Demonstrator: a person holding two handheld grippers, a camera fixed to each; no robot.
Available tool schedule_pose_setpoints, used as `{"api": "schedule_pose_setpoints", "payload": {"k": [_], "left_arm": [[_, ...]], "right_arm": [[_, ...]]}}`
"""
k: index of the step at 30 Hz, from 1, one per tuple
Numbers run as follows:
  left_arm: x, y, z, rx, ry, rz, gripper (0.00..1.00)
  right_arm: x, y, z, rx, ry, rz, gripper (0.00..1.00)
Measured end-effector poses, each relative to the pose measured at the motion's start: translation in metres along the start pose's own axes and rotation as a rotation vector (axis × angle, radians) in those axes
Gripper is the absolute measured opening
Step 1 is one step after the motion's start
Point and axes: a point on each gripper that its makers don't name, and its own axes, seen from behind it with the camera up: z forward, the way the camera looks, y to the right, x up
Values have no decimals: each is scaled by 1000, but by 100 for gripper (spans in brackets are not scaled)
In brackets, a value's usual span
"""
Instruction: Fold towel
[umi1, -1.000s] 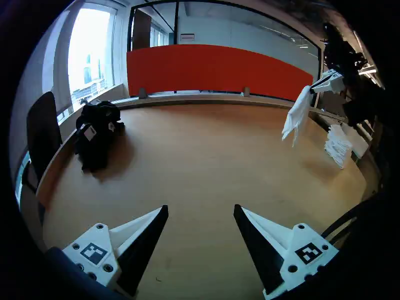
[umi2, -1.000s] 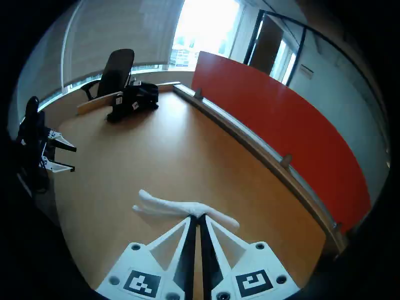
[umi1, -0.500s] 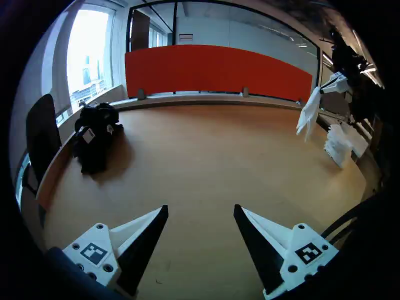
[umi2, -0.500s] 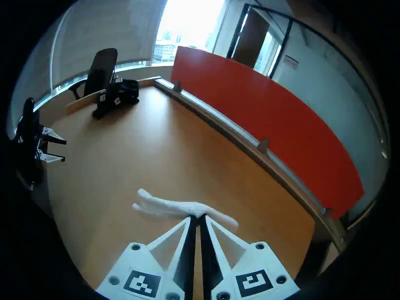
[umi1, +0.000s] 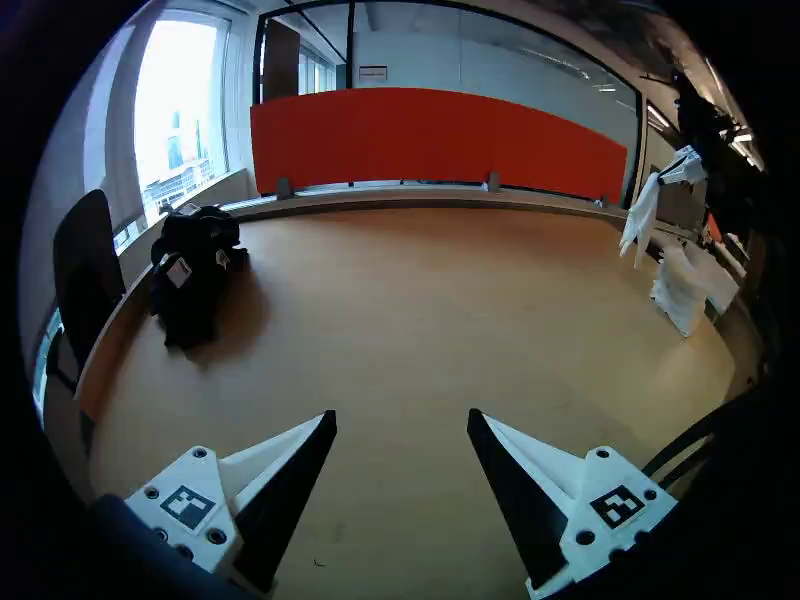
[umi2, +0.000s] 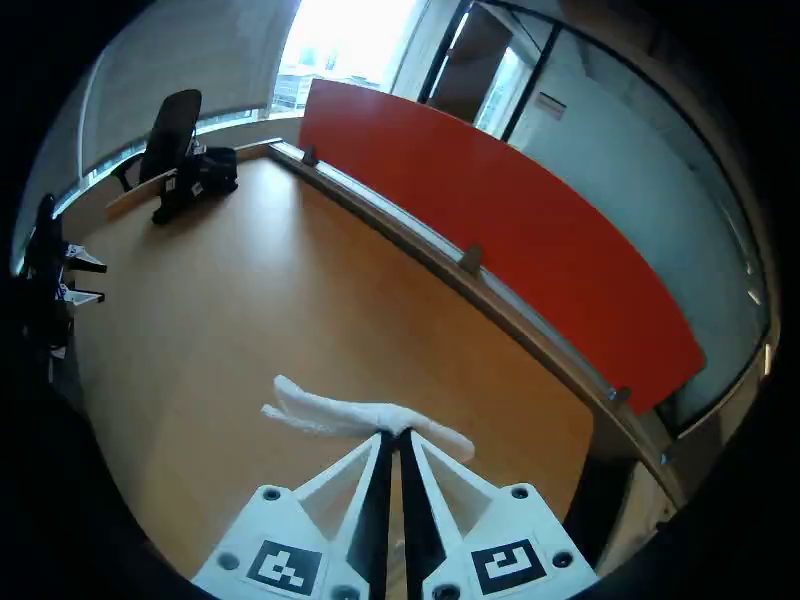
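My right gripper (umi2: 395, 437) is shut on a white towel (umi2: 360, 415), which bunches across its fingertips above the wooden table (umi2: 250, 310). In the left gripper view the same towel (umi1: 640, 215) hangs in a narrow strip from the right gripper (umi1: 690, 165), held up in the air at the far right. My left gripper (umi1: 400, 420) is open low over the table (umi1: 420, 300), nothing between its fingers. It appears small at the left edge of the right gripper view (umi2: 75, 280).
A pile of white towels (umi1: 680, 290) lies at the table's right edge. A black bag (umi1: 190, 270) sits at the far left corner, with an office chair (umi1: 85, 260) behind it. A red divider (umi1: 440, 140) runs along the table's far side.
The right gripper has carried the hanging towel further right and a little away, turning as it goes. The left gripper has stayed still and open.
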Motion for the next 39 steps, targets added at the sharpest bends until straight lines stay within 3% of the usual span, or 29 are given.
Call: {"api": "schedule_pose_setpoints", "payload": {"k": [9, 21, 39], "left_arm": [[0, 2, 1, 1, -7, 3, 97], [4, 7, 1, -2, -11, 16, 98], [8, 16, 5, -13, -16, 30, 98]], "right_arm": [[-21, 44, -16, -59, -33, 20, 5], [-45, 87, -33, -112, -81, 27, 5], [-73, 110, -53, -147, -110, 68, 5]]}}
